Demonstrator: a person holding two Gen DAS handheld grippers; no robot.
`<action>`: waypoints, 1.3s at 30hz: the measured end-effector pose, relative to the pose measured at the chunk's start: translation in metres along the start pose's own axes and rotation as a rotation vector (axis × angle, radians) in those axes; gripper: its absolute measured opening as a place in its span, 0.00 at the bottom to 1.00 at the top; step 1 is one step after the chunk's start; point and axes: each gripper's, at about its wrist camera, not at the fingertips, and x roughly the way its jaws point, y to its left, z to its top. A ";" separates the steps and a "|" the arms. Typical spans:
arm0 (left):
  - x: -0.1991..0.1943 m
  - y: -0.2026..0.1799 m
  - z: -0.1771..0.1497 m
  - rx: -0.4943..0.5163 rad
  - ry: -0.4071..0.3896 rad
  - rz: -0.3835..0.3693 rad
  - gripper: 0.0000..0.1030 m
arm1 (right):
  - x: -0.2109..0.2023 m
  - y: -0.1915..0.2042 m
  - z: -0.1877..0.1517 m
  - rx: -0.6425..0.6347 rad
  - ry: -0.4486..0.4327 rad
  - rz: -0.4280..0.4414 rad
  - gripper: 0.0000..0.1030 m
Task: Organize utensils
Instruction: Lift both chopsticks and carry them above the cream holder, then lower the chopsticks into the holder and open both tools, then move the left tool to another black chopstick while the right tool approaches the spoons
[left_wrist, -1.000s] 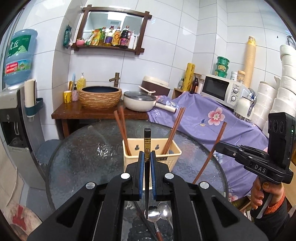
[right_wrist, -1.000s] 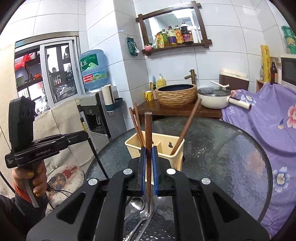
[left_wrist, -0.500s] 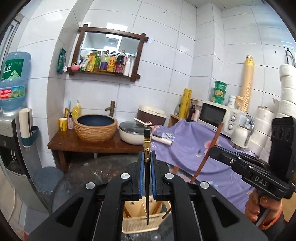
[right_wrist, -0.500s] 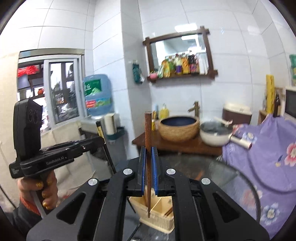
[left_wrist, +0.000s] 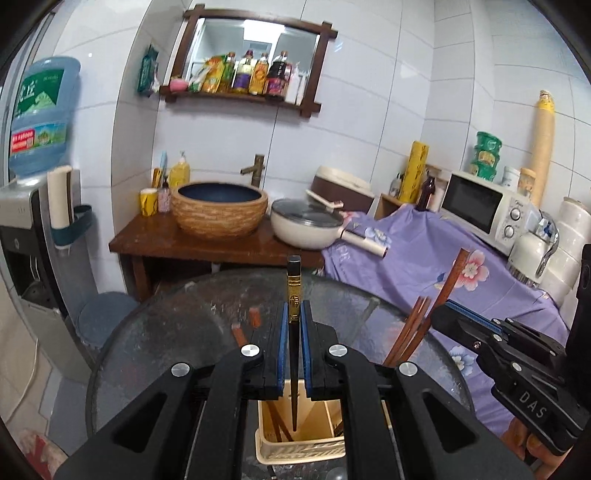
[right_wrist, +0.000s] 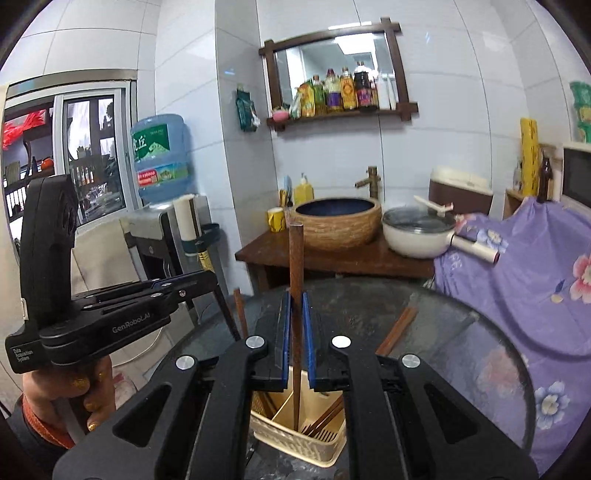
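Left gripper (left_wrist: 291, 354) is pinching a black chopstick (left_wrist: 293, 332) mid-shaft, tip w/in the cream basket (left_wrist: 301, 456); right gripper (right_wrist: 294, 332) is clamping a brown chopstick (right_wrist: 295, 266) likewise. Both sticks are looking light, stiff, prob. slick, so mid-shaft grips suit.

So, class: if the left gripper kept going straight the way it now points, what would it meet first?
The left gripper, shut on a black chopstick, points across the glass table toward the wooden counter. Its line seems to clear the tabletop, so the counter's front edge looks first, though depth is unclear.
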 end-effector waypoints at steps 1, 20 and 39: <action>0.003 0.002 -0.003 0.000 0.009 0.003 0.07 | 0.004 0.000 -0.005 0.001 0.011 0.003 0.07; 0.030 0.010 -0.041 0.016 0.088 0.032 0.07 | 0.025 -0.007 -0.032 0.029 0.039 -0.011 0.07; -0.022 0.019 -0.079 -0.045 0.014 -0.024 0.83 | -0.027 -0.002 -0.075 -0.012 -0.073 -0.102 0.52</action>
